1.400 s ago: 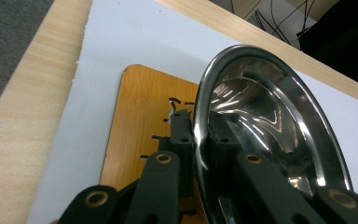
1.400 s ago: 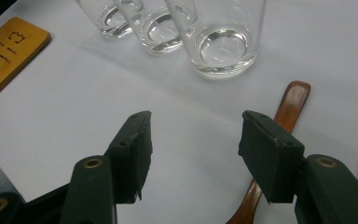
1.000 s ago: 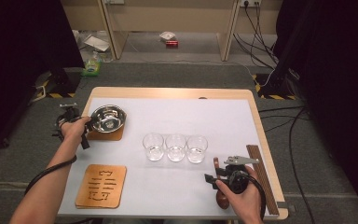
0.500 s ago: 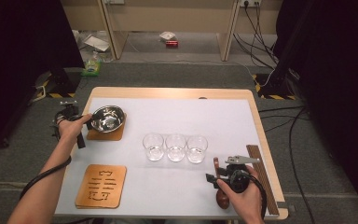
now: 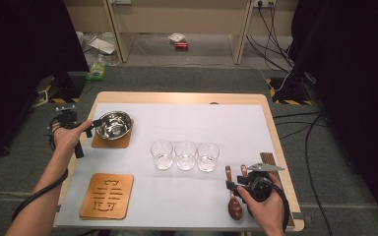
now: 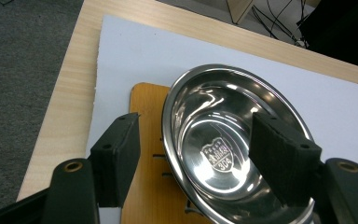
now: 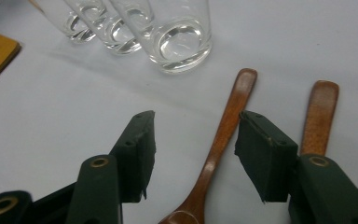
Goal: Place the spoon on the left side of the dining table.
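Note:
A shiny steel bowl [image 5: 113,124] [image 6: 223,149] rests on a wooden coaster [image 5: 109,143] [image 6: 144,186] at the table's left. My left gripper [image 5: 95,124] [image 6: 196,123] straddles its near rim, one jaw outside and one over the inside. Its jaws have just been opening and the pads stand clear of the rim. At the front right, my right gripper [image 5: 236,181] [image 7: 195,121] hangs over a wooden spoon [image 5: 234,205] [image 7: 221,135]. Its jaws have just been closing a little, with the handle between them untouched. A second wooden spoon handle [image 7: 319,114] lies just to the right.
Three clear glasses [image 5: 186,155] [image 7: 182,37] stand in a row mid-table on the white mat [image 5: 192,123]. A second coaster [image 5: 107,195] with a cut-out pattern lies at the front left. A dark wooden strip [image 5: 268,158] runs along the right edge.
My left gripper's jaws have let go of the bowl's rim and spread apart, and that hand has lifted slightly. The bowl stays on its coaster. The right hand has barely moved.

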